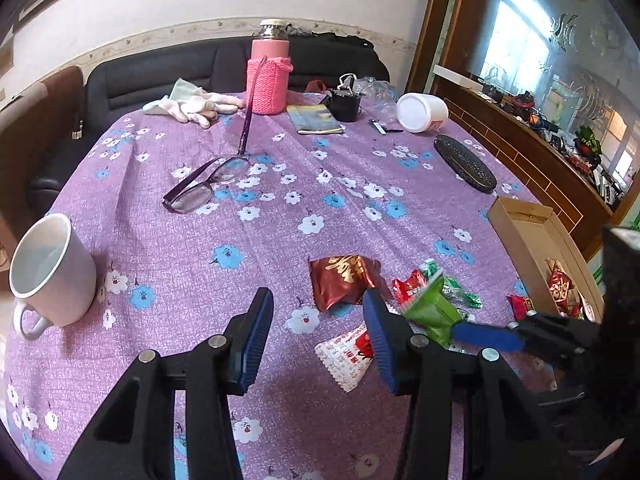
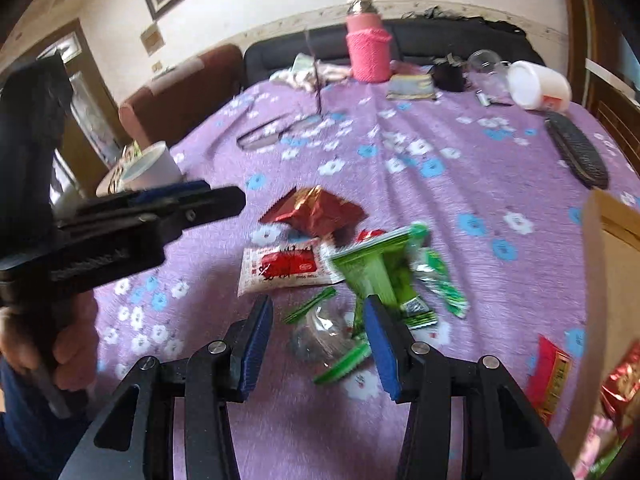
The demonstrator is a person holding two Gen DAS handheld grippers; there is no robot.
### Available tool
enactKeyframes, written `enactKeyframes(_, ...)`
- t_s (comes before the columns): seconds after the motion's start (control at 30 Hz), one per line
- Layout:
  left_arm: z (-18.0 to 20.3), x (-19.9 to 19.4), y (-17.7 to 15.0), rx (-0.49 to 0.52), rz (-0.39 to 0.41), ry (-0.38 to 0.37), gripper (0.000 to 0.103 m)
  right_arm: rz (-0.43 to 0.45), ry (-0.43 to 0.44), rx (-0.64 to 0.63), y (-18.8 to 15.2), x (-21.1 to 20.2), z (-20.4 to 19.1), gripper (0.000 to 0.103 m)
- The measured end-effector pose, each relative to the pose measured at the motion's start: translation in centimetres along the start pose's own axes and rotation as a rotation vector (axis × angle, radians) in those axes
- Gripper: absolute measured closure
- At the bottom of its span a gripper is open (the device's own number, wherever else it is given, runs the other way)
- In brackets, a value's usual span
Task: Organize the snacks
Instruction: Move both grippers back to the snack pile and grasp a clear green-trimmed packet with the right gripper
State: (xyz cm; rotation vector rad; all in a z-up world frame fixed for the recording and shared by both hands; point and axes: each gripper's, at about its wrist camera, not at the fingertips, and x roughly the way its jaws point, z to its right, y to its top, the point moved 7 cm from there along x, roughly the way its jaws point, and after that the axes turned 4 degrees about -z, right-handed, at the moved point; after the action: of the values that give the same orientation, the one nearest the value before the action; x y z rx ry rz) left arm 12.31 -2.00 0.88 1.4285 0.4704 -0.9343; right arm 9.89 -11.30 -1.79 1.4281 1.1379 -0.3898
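My left hand-held gripper (image 1: 316,340) hangs over the purple flowered desk (image 1: 280,216), jaws partly apart with bare cloth between the pads; nothing held. Far left, a white mug (image 1: 52,272) stands upright, handle toward me. Past it lie glasses (image 1: 204,184), one arm sticking up.

Ahead of the left gripper the snacks cluster. A dark red foil packet (image 1: 340,280) lies flat, long axis running left to right, crumpled. Nearer me, a white packet with red print (image 1: 348,356) lies flat, one corner pointing toward me, partly behind my right-side finger. Beside these, a green packet (image 1: 432,312) stands tilted, its sealed top edge up and away from me, long axis slanting; smaller green and red wrappers (image 1: 412,284) lie around it.

My right hand-held gripper (image 2: 316,340) has its jaws part open, over a clear wrapper with green ends (image 2: 320,336); the pads do not press on it. The green packet touches or just overlaps its right finger; I cannot tell which.

Far right, an open cardboard box (image 1: 520,232) sits at the desk edge, long axis running away from me, red packets (image 1: 562,288) inside.
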Motion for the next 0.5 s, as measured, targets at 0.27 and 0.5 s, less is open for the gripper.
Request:
enactKeyframes(0.27, 0.7, 0.7, -0.5, 0.045, -0.034, 0.003, 0.058, -0.024, -0.087, -0.178, -2.2, 1.5, -2.7, 0.052)
enactKeyframes(0.5, 1.0, 1.1, -1.1, 0.083, -0.06, -0.004, 0.057, 0.001, -0.102, -0.122, -2.2, 1.2, -0.8, 0.069)
